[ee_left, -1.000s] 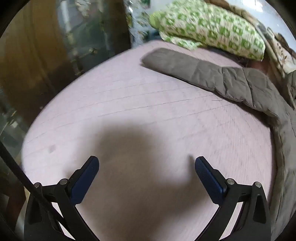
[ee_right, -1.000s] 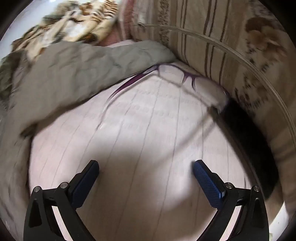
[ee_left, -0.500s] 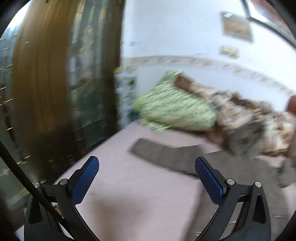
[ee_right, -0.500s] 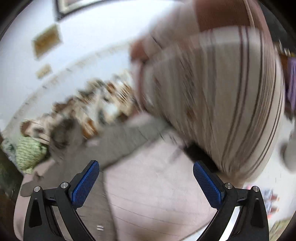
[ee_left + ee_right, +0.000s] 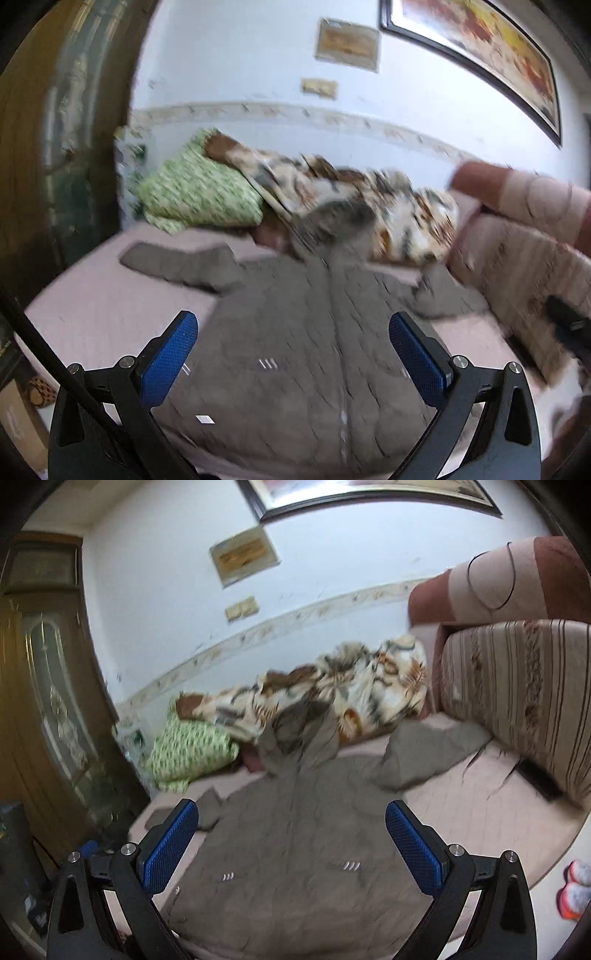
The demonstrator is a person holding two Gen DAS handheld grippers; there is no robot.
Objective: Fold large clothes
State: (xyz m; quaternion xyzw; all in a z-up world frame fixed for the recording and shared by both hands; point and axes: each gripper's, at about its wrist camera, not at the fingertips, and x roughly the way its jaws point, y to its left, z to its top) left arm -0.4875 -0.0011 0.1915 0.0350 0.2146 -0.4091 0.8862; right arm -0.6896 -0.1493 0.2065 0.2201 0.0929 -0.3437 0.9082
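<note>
Coat: grey quilted coat (image 5: 303, 332) spread flat on the pink bed (image 5: 96, 314), hood far, hem near; long axis runs near to far.
Left gripper (image 5: 293, 363): jaws wide apart, holding nothing, above the coat.
Right gripper (image 5: 291, 843): jaws wide apart, holding nothing.
Left view only: left sleeve (image 5: 177, 264) stretched out leftward.
Right view only: shoes (image 5: 574, 890) on the floor, right sleeve (image 5: 424, 755) bunched.
Unclear: near hem hidden behind the grippers; motion blur.

No readable text, label, brand or number on anything in either view.
</note>
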